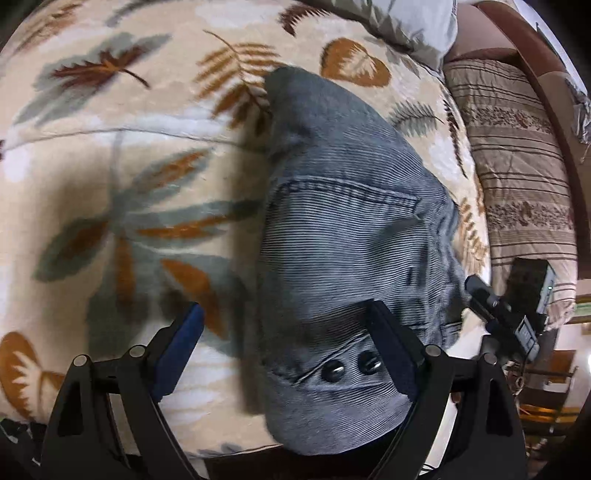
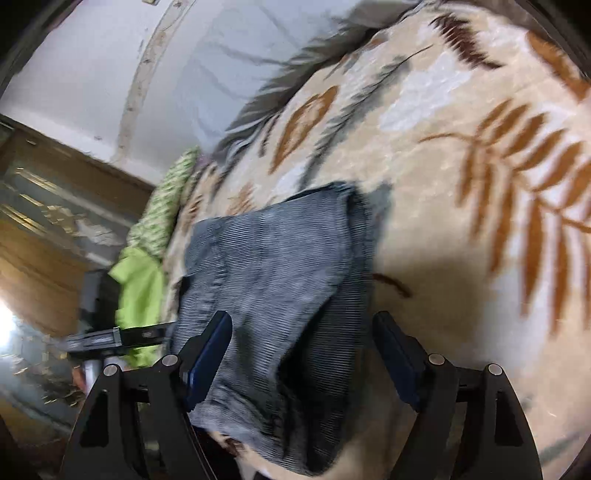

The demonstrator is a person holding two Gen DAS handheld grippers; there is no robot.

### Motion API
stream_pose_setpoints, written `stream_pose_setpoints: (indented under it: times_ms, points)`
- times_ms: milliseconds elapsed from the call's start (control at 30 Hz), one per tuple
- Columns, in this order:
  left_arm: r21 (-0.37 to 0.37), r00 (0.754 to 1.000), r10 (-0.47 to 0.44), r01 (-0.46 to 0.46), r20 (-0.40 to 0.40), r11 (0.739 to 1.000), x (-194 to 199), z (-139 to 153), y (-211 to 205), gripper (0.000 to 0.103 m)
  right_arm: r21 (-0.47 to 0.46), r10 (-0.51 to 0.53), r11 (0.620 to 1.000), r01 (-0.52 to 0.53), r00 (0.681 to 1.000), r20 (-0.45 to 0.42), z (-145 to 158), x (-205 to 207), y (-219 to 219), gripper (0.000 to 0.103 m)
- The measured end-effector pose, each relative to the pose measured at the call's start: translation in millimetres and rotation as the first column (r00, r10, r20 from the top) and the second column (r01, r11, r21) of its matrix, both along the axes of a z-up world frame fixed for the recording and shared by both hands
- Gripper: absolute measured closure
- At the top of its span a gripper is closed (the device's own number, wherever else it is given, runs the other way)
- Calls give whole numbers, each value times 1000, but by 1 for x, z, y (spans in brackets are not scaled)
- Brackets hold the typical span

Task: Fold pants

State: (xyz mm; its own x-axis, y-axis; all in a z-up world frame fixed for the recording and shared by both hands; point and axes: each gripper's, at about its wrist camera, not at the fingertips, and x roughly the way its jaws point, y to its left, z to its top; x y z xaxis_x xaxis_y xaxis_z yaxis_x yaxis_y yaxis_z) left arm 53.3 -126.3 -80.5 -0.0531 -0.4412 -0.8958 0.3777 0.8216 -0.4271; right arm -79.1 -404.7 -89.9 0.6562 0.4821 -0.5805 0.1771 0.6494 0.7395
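Observation:
Grey-blue corduroy pants (image 1: 343, 236) lie on a cream blanket with leaf prints (image 1: 110, 166), folded lengthwise, waistband with two metal snaps (image 1: 351, 365) nearest me. My left gripper (image 1: 284, 314) is open, its jaws spread over the waistband's left edge; the right finger (image 1: 388, 332) rests on the cloth. In the right wrist view the pants (image 2: 273, 280) lie folded with a layer turned up. My right gripper (image 2: 301, 325) is open just above them, holding nothing.
A striped brown pillow (image 1: 517, 166) and a grey pillow (image 1: 417, 26) lie at the bed's far side. A green garment (image 2: 140, 284) sits by the bed edge. A black camera on a tripod (image 2: 110, 336) stands beside the bed.

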Motion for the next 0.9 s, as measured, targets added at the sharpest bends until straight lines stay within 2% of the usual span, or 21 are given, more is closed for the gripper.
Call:
stream_pose_setpoints:
  times_ms: [100,233,333,467,500,533,567,600,633,733,800,900]
  points:
    - [-33,1000,-12,11,-29,999,2,-4,-7,12,56,86,995,-88,995,42,-2,14,10,22]
    - [-54,998,-10,7,-63,999,9,-12,-10,12,108,115,986,-123,990,75,-10,20,4,24]
    - [-66,998,-1,-4,-67,998,11,-15,-11,10,90,134,986,-140,989,66,-12,23,6,24]
    - [-45,999,-5,4,-35,999,7,-13,-19,10,-14,146,989,-146,989,24,-9,30,17,24]
    - [-51,999,-10,8,-34,999,7,-12,-20,18,-46,144,989,-144,989,13,-7,32,21,25]
    - [-61,999,-13,10,-39,998,5,-11,-20,31,-67,142,988,-141,990,6,-5,33,24,29]
    - [-64,999,-16,14,-34,998,3,-7,-20,32,-87,134,987,-134,991,-6,-3,32,27,34]
    - [-62,1000,-19,18,-23,998,2,-5,-21,40,-87,123,989,-123,992,-10,-1,30,28,42]
    - [-60,999,-33,32,-3,998,-3,1,-22,49,-77,116,990,-117,993,-9,0,29,28,46]
    - [-32,997,-53,55,56,998,-15,12,-25,55,-32,119,992,-119,993,4,5,22,32,47]
    - [-12,995,-62,64,82,998,-20,15,-28,57,-96,147,984,-150,988,-39,4,21,40,48]
    - [2,993,-65,65,103,998,-23,23,-25,64,-141,139,979,-148,988,-70,10,27,47,49]
